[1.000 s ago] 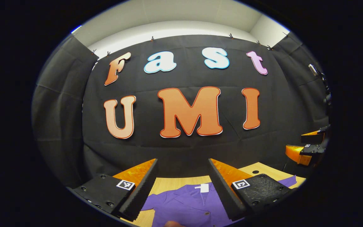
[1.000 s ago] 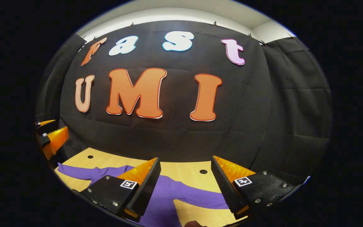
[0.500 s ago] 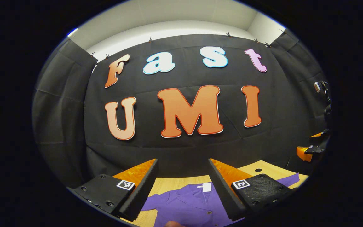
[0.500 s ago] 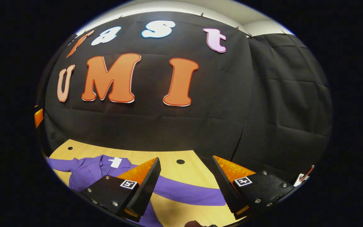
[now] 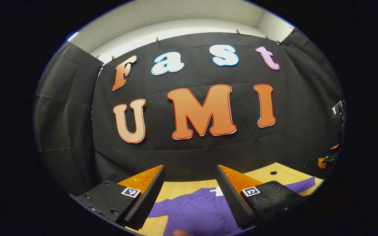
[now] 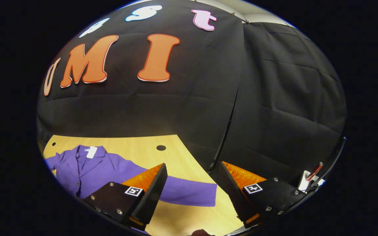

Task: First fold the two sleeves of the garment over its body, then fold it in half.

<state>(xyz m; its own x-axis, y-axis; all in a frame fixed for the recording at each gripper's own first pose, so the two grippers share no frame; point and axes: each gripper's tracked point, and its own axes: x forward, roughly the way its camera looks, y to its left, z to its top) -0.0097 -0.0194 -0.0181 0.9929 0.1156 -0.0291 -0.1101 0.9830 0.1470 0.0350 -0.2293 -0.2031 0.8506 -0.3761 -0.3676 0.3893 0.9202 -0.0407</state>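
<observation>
A purple button-up garment (image 5: 192, 209) lies flat on the wooden table (image 5: 179, 188), collar and white tag facing the far wall. My left gripper (image 5: 190, 170) hovers open above its chest, nothing between the fingers. In the right gripper view the same garment (image 6: 94, 170) lies at the lower left, one sleeve (image 6: 189, 195) stretched out toward the table's right side. My right gripper (image 6: 192, 167) is open above that sleeve's cuff end, holding nothing. The right gripper (image 5: 326, 159) also peeks in at the far right of the left gripper view.
The table (image 6: 136, 150) has small round holes (image 6: 160, 147) near its back edge. Black cloth walls close in behind and to the right. A small white holder with a red pen (image 6: 308, 175) sits at the lower right.
My right gripper has swung right and tilted down, so the sleeve and table's right edge come into its view. The left gripper has barely shifted. Both stay open.
</observation>
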